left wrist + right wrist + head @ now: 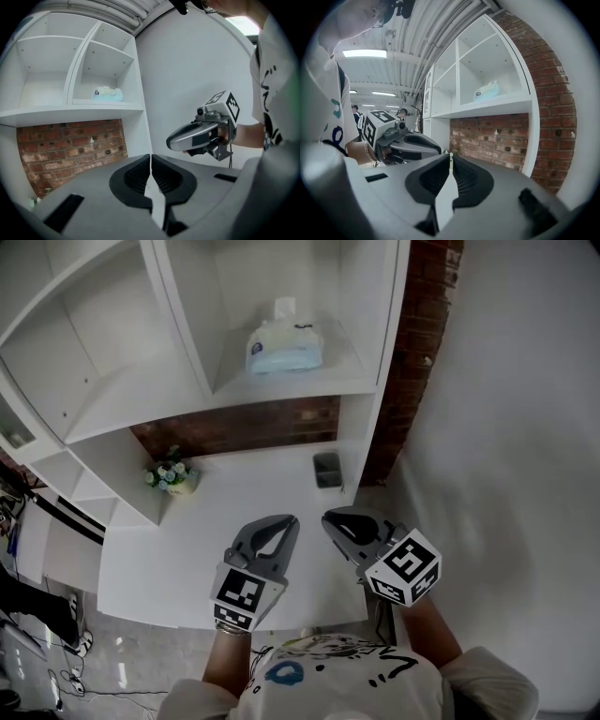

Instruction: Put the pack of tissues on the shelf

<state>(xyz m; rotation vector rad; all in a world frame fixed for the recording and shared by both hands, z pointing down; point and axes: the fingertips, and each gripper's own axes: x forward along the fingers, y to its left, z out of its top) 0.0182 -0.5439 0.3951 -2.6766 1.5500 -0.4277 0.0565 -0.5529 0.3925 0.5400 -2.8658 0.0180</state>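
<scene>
The pack of tissues [285, 343], pale blue and white with a tissue sticking out of its top, lies in the right-hand shelf compartment [309, 381]. It shows small and far off in the left gripper view [107, 94] and in the right gripper view [487, 90]. My left gripper [292, 518] and right gripper [326, 516] hover side by side over the white counter [234, 498], well below and short of the shelf. Both are shut with nothing between their jaws [150, 156] [451, 154]. Each gripper sees the other beside it.
A small pot of flowers [172, 473] stands at the counter's left, against the brick back wall [234, 427]. A dark grey rectangular object [327, 470] sits at the counter's right. The left shelf compartment [103, 371] is empty. A white wall [506, 427] runs along the right.
</scene>
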